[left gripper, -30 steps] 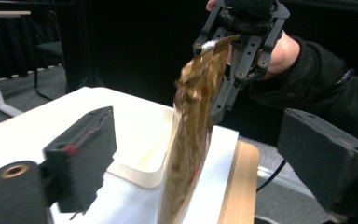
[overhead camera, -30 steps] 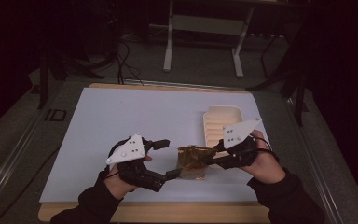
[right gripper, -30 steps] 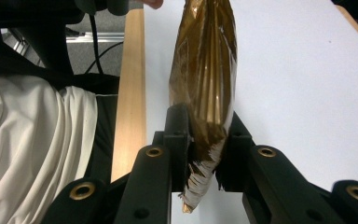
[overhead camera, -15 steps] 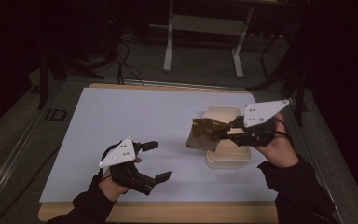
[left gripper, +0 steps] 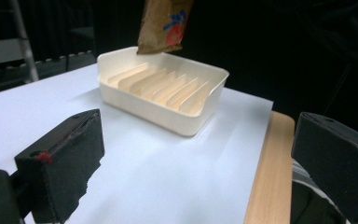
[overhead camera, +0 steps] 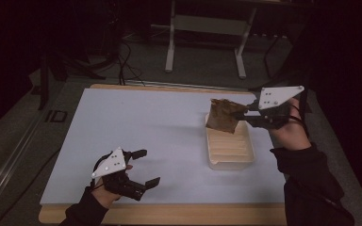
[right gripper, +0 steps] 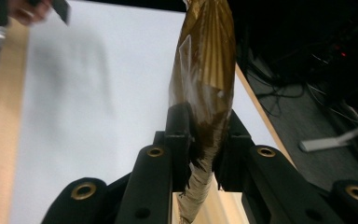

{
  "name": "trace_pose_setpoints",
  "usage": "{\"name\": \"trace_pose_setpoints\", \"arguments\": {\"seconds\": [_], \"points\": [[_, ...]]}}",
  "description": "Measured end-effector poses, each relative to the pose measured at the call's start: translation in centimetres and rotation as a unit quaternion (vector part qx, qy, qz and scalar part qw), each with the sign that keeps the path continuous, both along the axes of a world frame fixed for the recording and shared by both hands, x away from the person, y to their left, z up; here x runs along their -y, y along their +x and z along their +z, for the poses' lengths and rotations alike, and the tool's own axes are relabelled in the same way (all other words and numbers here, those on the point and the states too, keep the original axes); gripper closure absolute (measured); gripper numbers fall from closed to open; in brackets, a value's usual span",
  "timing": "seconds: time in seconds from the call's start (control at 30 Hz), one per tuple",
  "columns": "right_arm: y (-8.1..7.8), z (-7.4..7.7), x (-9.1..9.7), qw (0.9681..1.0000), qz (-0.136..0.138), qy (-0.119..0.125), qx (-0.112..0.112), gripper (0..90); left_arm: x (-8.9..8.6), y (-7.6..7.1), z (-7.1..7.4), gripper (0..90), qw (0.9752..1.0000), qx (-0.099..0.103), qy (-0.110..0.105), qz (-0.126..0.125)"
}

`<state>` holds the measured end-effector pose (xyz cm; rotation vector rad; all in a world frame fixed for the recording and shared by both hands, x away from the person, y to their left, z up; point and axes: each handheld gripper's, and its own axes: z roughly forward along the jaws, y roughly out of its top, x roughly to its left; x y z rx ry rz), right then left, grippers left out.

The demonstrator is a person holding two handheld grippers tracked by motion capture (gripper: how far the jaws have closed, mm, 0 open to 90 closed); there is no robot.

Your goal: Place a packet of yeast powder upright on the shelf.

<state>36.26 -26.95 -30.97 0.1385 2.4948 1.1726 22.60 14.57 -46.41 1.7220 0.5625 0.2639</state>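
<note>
A crinkled brown snack packet (overhead camera: 220,117) hangs in the air over the far end of a cream ribbed tray (overhead camera: 230,165). My right gripper (overhead camera: 239,113) is shut on the packet's edge. In the right gripper view the packet (right gripper: 206,74) sticks up between the clamped jaws of that gripper (right gripper: 205,137). My left gripper (overhead camera: 147,166) rests low near the table's front left, open, with nothing between its fingers. Past the wide jaws of the left gripper (left gripper: 200,158), the tray (left gripper: 186,123) sits with the packet's lower end (left gripper: 163,25) above it.
The tray stands on a white board (overhead camera: 136,127) laid over a wooden table, whose edge (overhead camera: 169,214) runs along the front. Beyond the table are a metal stand's legs (overhead camera: 171,47) and cables on a dark floor. The person's left hand (right gripper: 28,10) is at that view's top left.
The right gripper has carried the packet up and away from the front of the table to above the tray. The left gripper has parted from the packet, drawn back left and sunk.
</note>
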Motion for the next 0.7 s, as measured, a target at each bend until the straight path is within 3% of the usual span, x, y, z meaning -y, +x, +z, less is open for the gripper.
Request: {"name": "trace_pose_setpoints", "arguments": {"seconds": [0.17, 0.27, 0.37, 0.7], "points": [[1.7, -1.4, 1.3, 0.9996, -0.021, 0.001, -0.019, 77.8, -0.6, 0.0, -1.0, 3.3, 0.9999, -0.009, -0.005, 0.01], [2.7, -2.7, 1.8, 0.9993, -0.019, -0.015, -0.028, 77.8, -0.8, 0.2, -1.1, 3.4, 0.9998, -0.014, -0.003, 0.011], [3.1, -3.2, 2.0, 0.999, -0.024, -0.016, -0.035, 77.8, -0.8, 0.1, -1.1, 3.4, 0.9999, -0.006, 0.002, 0.01], [4.7, -4.9, 2.0, 0.9978, -0.029, -0.034, -0.048, 77.8, -0.9, 0.3, -1.3, 3.4, 0.9998, -0.012, -0.006, 0.015]]}}
